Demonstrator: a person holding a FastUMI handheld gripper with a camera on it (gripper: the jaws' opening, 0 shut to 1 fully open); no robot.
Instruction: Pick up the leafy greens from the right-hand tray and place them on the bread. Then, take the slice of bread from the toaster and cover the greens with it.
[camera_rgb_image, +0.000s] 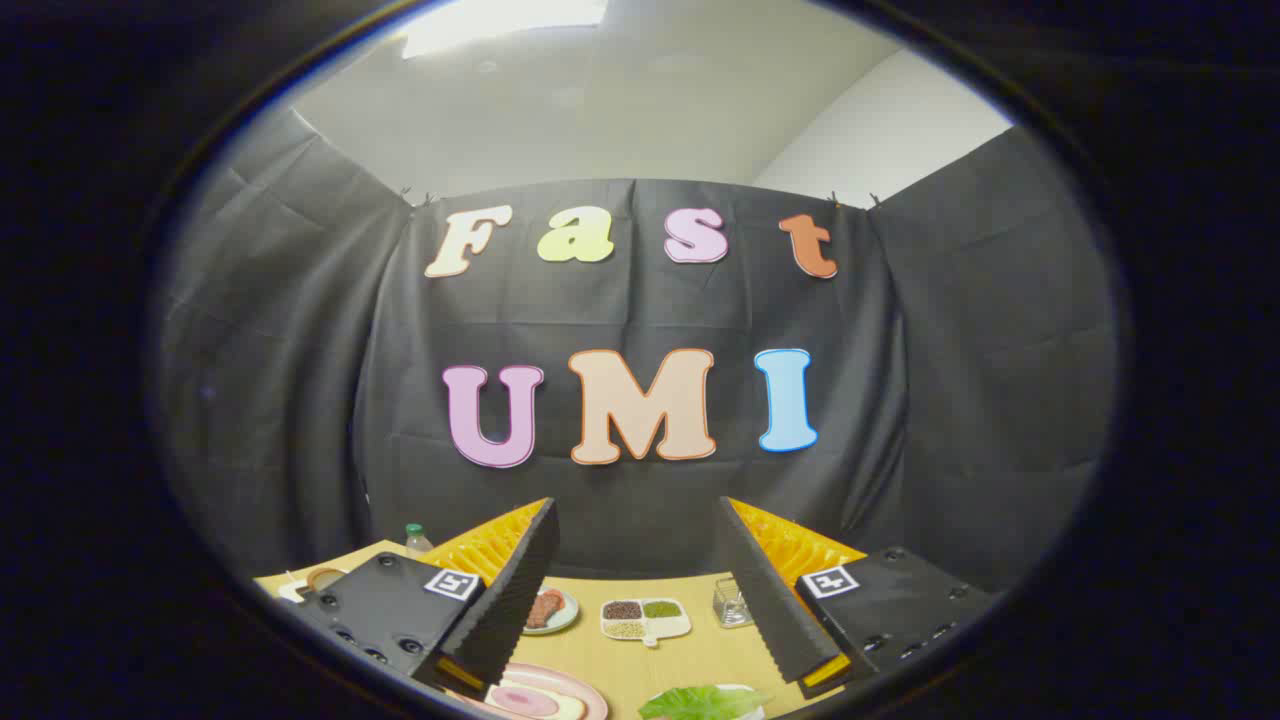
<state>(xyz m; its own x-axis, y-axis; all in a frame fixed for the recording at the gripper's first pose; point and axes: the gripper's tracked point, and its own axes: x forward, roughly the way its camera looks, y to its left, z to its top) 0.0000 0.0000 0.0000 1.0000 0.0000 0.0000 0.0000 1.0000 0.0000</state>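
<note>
My gripper is held high over the wooden table, open, with nothing between its fingers. Below it, near the table's front, green leafy greens lie on a white tray, slightly nearer the right finger. Beside the left finger sits a pink-rimmed plate holding a pale slice with a pink middle; I cannot tell whether bread lies under it. The toaster cannot be made out.
Beyond the fingers sit a small plate with red meat, a divided white dish of grains and a small clear glass holder. A bottle stands at the far left by the black cloth wall.
</note>
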